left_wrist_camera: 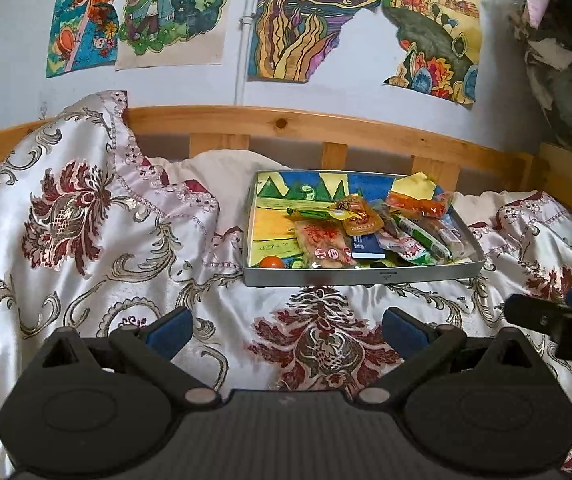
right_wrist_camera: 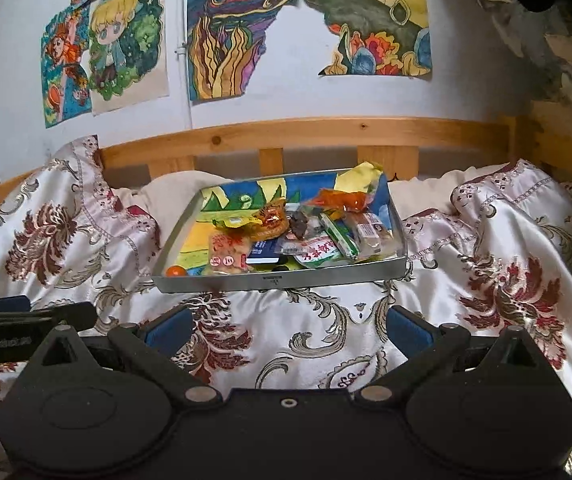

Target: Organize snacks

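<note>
Your left gripper [left_wrist_camera: 286, 330] hangs over the quilt [left_wrist_camera: 85, 240] with its fingers spread wide and nothing between them. Ahead of it, the tray [left_wrist_camera: 362, 274] sits on the quilt near the wooden bed rail [left_wrist_camera: 286, 124]. At the tray's near left corner lies a small orange ball [left_wrist_camera: 271, 262], apart from the rest. The snacks [left_wrist_camera: 366, 228] are heaped in the tray's right half: a pink packet [left_wrist_camera: 322, 242] at the left of the heap, a green stick pack [left_wrist_camera: 418, 232] further right, an orange packet [left_wrist_camera: 418, 204] at the far right corner. Your right gripper [right_wrist_camera: 286, 330] is to the right of the left one, also over the quilt, its fingers likewise wide apart and empty, well short of the tray.
</note>
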`<state>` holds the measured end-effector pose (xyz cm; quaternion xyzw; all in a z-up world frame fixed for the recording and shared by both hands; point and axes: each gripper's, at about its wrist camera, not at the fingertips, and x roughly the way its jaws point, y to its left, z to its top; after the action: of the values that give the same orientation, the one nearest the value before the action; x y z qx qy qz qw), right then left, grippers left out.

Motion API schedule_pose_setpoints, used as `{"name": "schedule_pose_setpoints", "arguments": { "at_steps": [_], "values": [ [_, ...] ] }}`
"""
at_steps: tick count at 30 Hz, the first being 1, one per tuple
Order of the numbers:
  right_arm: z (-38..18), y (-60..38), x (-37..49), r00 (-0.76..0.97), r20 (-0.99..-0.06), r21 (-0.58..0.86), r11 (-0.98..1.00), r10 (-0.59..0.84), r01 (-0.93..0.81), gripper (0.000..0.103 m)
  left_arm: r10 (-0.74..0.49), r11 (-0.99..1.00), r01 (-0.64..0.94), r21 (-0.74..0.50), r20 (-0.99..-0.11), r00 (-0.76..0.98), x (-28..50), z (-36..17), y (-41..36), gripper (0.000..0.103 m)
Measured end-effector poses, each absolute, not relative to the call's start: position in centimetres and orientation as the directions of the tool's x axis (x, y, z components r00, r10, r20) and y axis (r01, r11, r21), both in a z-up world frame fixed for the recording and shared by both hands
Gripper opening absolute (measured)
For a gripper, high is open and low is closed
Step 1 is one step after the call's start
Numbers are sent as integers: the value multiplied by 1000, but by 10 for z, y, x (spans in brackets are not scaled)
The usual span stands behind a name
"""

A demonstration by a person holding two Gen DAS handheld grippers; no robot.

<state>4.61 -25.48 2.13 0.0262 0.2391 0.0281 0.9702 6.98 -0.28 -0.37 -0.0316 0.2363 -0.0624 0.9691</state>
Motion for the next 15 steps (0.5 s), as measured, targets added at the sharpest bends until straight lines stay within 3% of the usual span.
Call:
{"name": "schedule_pose_setpoints", "arguments": {
  "at_steps": [15],
  "values": [
    [19,-254,48,921,-388,52,998,44,-26,102,-147,983,88,-160,-412,899,71,-7,5,102]
  ]
}}
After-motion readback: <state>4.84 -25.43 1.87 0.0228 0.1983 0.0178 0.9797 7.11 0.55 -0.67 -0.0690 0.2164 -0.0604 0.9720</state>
